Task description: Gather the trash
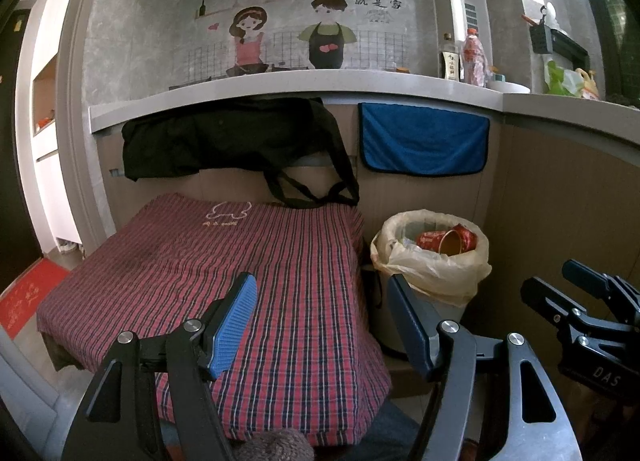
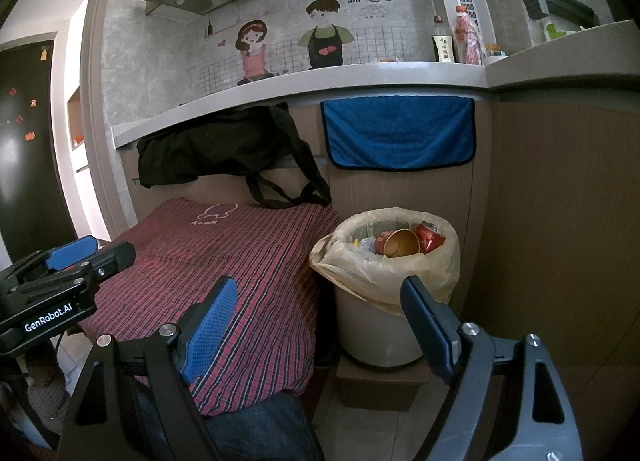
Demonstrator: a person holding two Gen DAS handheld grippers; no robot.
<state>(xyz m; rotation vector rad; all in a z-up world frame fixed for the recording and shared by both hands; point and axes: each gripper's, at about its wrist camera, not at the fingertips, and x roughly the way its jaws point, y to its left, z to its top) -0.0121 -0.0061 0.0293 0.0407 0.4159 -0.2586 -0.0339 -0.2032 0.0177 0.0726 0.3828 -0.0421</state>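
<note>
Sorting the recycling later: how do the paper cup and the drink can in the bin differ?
The paper cup lies on its side, its wide open mouth and tan inside facing the camera; the drink can is closed on top and leans behind it. The cup looks wider than the can. Both are red and rest on top of the bag-lined trash bin.

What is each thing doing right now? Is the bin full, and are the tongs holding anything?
Left tongs: open, holding nothing.
Right tongs: open, holding nothing.
Trash bin: upright, lined with a bag, partly filled.
Paper cup: lying on its side in the bin.
Red can: lying in the bin.
Blue towel: hanging flat.
Black bag: hanging, straps drooping.
</note>
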